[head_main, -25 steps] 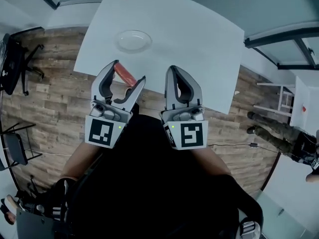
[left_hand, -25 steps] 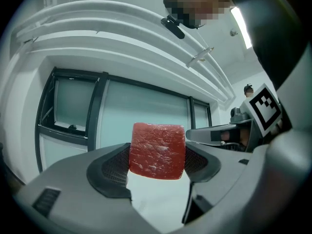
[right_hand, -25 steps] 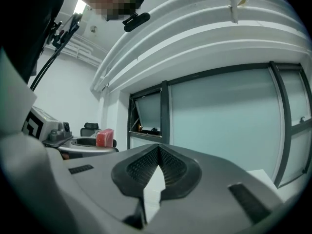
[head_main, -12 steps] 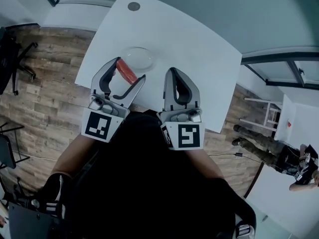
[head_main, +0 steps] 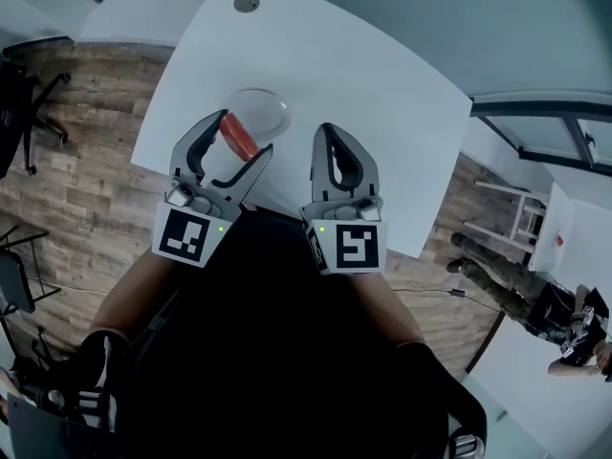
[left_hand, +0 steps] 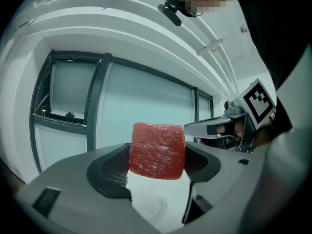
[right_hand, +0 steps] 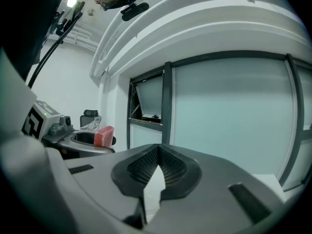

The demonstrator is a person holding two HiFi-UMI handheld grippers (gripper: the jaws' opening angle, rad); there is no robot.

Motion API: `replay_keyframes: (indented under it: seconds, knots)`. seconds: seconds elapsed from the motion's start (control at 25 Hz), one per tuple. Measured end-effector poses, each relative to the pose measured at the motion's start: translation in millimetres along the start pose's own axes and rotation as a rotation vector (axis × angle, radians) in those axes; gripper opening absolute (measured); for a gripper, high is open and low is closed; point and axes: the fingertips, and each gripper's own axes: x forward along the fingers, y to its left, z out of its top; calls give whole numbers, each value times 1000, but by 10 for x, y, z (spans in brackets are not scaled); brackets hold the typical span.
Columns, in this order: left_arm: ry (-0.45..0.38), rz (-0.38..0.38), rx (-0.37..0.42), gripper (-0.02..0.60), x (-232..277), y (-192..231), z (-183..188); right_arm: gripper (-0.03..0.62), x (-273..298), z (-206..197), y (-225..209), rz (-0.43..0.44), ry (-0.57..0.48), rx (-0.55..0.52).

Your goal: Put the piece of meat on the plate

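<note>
The left claw [head_main: 245,134] and the right claw [head_main: 327,134] match: light grey moulded plastic shells narrowing into two curved jaws, whose inner faces are lined with black ribbed pads [left_hand: 117,167]. At each one's near end sits a white cube printed with a black square marker, the left marker cube [head_main: 186,236] and the right marker cube [head_main: 348,248], with a small green light [head_main: 221,228] beside it. The person wears a black top [head_main: 277,352].

It looks like an office: a white surface [head_main: 382,84] on wood-plank floor [head_main: 86,170], a black swivel chair [head_main: 13,113], and dark-framed glass partition walls [right_hand: 229,121].
</note>
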Motion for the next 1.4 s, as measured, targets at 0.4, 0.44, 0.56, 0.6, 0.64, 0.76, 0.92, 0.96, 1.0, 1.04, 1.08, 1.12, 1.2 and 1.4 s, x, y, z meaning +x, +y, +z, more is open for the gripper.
replay_keyframes:
  seconds: [0.4, 0.44, 0.56, 0.6, 0.64, 0.76, 0.92, 0.96, 1.0, 1.04, 1.08, 1.12, 1.2, 1.4]
  knots:
    - [173, 78, 48, 316, 357, 93, -516, 3, 454, -501, 40, 194, 131, 46]
    - [185, 84, 53, 316, 379, 115, -592, 3, 488, -560, 53, 205, 142, 45]
    - [220, 100, 65, 316, 451, 194, -832, 2, 603, -766, 72, 233, 185, 27]
    - [235, 104, 72, 316, 472, 222, -917, 3, 647, -842, 80, 241, 202, 23]
    - [251, 107, 79, 316, 492, 249, -999, 2, 692, -915, 87, 247, 218, 21]
    - [303, 108, 102, 316, 565, 320, -1216, 3, 819, -1115, 92, 266, 260, 27]
    - [367, 117, 82, 316, 642, 395, -1446, 3, 943, -1355, 71, 275, 306, 45]
    - [389, 120, 82, 316, 651, 412, -1504, 3, 962, -1414, 63, 275, 318, 55]
    - [413, 123, 81, 316, 656, 434, -1561, 3, 980, -1467, 63, 275, 330, 66]
    - [435, 125, 82, 316, 662, 456, -1609, 2, 997, -1511, 73, 277, 339, 74]
    - [453, 125, 88, 316, 671, 473, -1650, 3, 1011, -1548, 89, 279, 346, 79]
    - [468, 122, 99, 316, 683, 483, -1688, 3, 1021, -1582, 107, 282, 351, 84]
    - [494, 110, 128, 316, 719, 479, -1767, 2, 1033, -1648, 130, 284, 358, 93]
    - [571, 60, 191, 316, 798, 392, -1954, 3, 1030, -1819, 113, 279, 369, 126]
